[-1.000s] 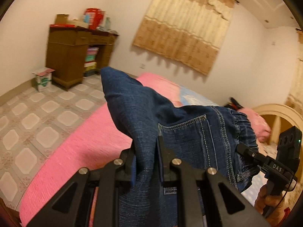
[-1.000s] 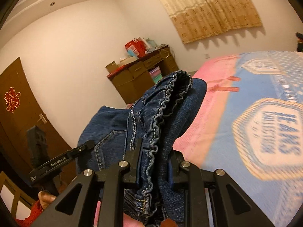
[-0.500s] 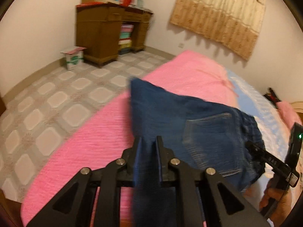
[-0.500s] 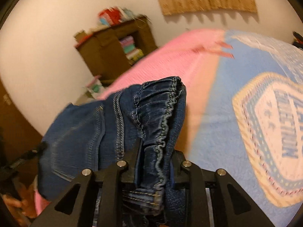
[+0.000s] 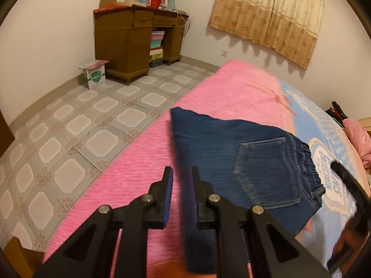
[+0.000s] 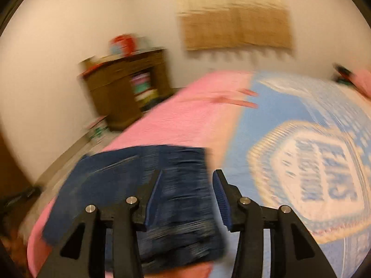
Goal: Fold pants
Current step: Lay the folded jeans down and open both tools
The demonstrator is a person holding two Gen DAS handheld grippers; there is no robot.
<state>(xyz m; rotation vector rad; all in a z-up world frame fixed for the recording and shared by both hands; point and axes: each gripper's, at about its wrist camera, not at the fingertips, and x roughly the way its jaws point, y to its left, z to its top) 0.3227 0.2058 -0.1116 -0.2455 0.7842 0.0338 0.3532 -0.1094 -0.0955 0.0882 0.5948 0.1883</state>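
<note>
The dark blue jeans (image 5: pixel 234 159) lie folded on the pink and blue bedspread (image 5: pixel 231 92), back pocket up. My left gripper (image 5: pixel 182 173) is open just off the jeans' left edge; cloth shows blurred below the gap. My right gripper (image 6: pixel 187 178) is open over the elastic waistband end of the jeans (image 6: pixel 139 185); that view is motion-blurred. The right gripper also shows as a dark shape at the right edge of the left wrist view (image 5: pixel 347 185).
A brown wooden desk (image 5: pixel 136 39) with boxes on top stands against the far wall, a small carton (image 5: pixel 94 74) beside it. Tiled floor (image 5: pixel 69 127) lies left of the bed. A curtain (image 5: pixel 266 16) hangs behind. A pink pillow (image 5: pixel 354 136) lies at the far right.
Both grippers lowered the jeans onto the bed and opened, letting go. The jeans now lie flat. The right gripper is still moving.
</note>
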